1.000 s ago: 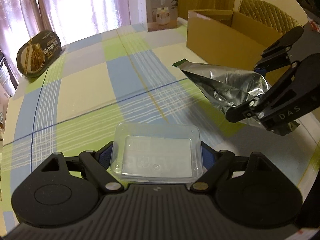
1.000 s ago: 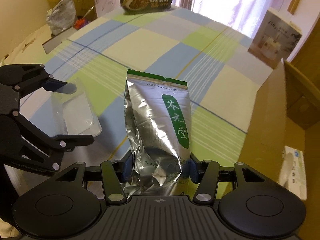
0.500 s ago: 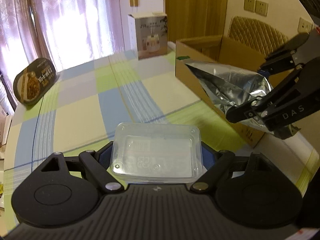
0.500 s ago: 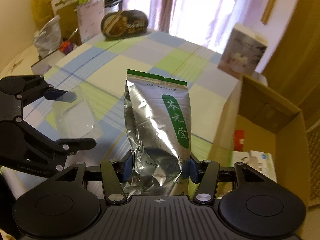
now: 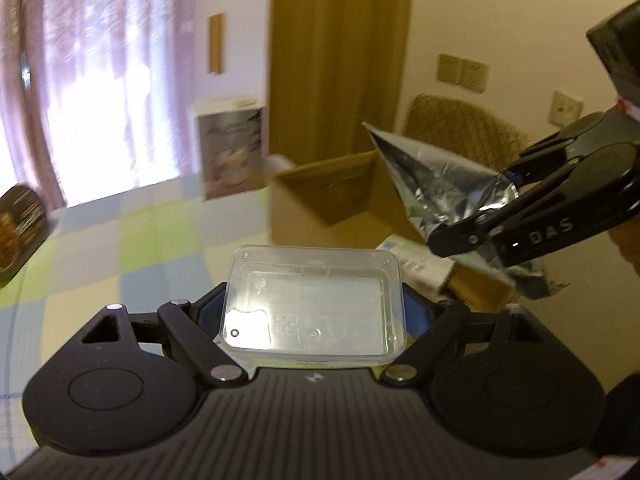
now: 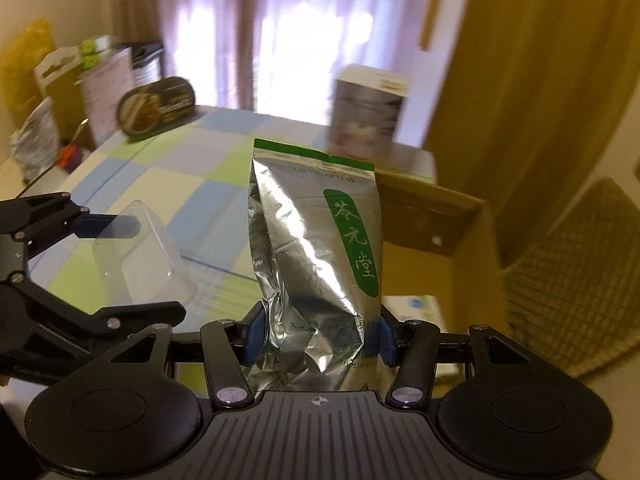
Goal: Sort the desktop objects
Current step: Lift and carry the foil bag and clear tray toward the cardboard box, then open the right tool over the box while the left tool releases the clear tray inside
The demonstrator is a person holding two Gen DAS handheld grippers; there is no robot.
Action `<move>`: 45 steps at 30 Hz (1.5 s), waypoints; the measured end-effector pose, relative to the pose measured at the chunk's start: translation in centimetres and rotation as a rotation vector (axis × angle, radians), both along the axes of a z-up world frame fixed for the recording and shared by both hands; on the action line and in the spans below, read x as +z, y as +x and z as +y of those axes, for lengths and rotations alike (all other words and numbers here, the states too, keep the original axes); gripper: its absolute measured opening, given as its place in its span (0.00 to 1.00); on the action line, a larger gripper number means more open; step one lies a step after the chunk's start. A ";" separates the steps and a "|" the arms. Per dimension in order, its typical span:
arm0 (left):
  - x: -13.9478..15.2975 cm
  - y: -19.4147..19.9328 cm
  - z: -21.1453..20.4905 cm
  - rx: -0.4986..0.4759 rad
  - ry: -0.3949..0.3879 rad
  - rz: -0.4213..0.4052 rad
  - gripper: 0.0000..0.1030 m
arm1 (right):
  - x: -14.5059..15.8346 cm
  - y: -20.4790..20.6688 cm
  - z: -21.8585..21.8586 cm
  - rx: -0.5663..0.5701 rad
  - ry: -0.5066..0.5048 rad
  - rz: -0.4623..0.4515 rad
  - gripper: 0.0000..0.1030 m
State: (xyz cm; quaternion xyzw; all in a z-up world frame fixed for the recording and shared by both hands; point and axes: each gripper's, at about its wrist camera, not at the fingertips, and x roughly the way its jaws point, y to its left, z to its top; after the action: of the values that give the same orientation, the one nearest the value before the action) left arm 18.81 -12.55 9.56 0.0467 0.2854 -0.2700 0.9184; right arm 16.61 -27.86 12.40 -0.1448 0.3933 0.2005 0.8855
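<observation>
My left gripper [image 5: 314, 314] is shut on a clear plastic tray [image 5: 314, 300], held in the air above the checked tablecloth [image 5: 140, 248]. My right gripper [image 6: 318, 332] is shut on a silver foil tea pouch [image 6: 316, 248] with a green label, held upright over the near edge of an open cardboard box [image 6: 460, 248]. In the left wrist view the right gripper [image 5: 500, 216] and the pouch [image 5: 436, 184] hang at the right, above the cardboard box [image 5: 320, 200]. In the right wrist view the left gripper [image 6: 132, 260] with the tray [image 6: 140, 256] is at the left.
A white carton [image 6: 420, 304] lies inside the box. An upright product box [image 6: 368, 112] stands at the table's far edge, and a dark oval food pack [image 6: 160, 104] leans at the far left. A woven chair [image 6: 580, 272] stands right of the box. Clutter [image 6: 60, 92] lies beyond the table's left side.
Both grippers have lifted and tilted up with their loads. The pouch has gone from over the table to over the box's edge. The tray has followed toward the box.
</observation>
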 end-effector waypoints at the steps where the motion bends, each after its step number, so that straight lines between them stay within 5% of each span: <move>1: 0.1 0.1 -0.7 -0.015 -0.009 -0.006 0.81 | 0.1 0.1 -0.8 -0.016 0.002 0.000 0.50; 18: -3.1 3.9 -11.0 -0.204 0.032 -0.037 0.81 | -1.9 3.6 -9.8 -0.161 0.058 0.046 0.50; 42: -3.8 4.7 -9.0 -0.130 0.058 -0.005 0.86 | -4.4 7.0 -8.3 -0.184 0.153 0.073 0.51; 45: -4.0 4.7 -8.8 -0.124 0.060 0.003 0.87 | -4.6 7.1 -8.7 -0.200 0.198 0.074 0.62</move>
State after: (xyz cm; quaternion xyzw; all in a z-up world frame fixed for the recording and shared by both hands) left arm 23.51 -21.34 5.58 0.0913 0.2913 -0.3178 0.8977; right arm 23.71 -36.52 7.78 -0.0094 0.4164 0.1544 0.8959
